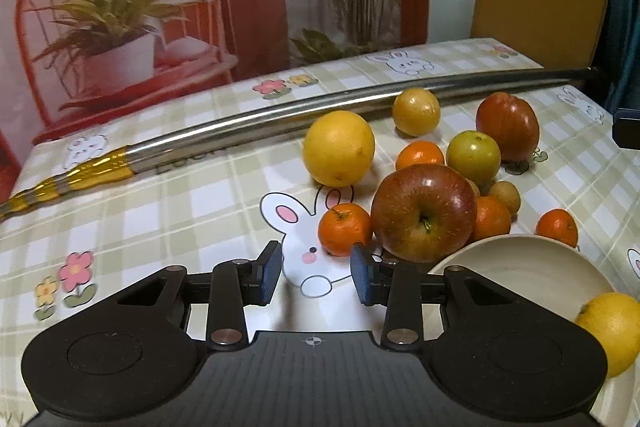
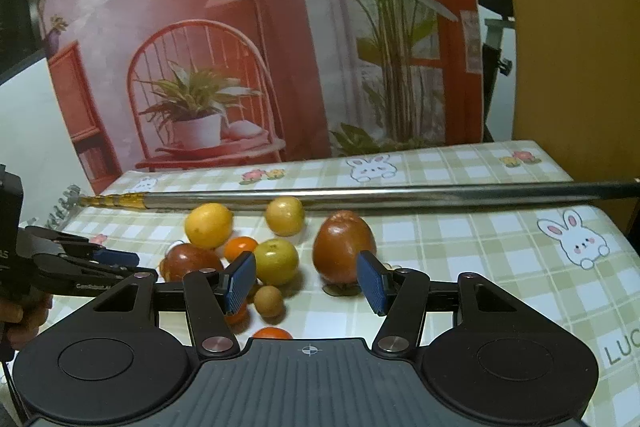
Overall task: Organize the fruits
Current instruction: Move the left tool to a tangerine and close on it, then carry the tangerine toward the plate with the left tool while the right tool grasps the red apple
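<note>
My left hand-held gripper (image 1: 316, 275) and right hand-held gripper (image 2: 307, 277), both agape and empty, approach scattered fruit; next, I judge, closing on the small orange tangerine (image 1: 345, 229) beside the cream round bowl (image 1: 532, 267) at the desk's near edge.

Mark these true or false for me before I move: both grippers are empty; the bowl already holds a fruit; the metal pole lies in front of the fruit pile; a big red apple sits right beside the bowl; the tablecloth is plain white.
1. Both grippers are empty: true. The left gripper and right gripper stand open with nothing between their fingers.
2. The bowl holds a fruit: false. The part in view is bare; a yellow citrus shows at its near edge, inside or beside I cannot tell.
3. The metal pole lies in front of the pile: false. It lies behind the fruit.
4. A big red apple sits beside the bowl: true.
5. The tablecloth is plain white: false. It is checked, with rabbits and flowers.
</note>
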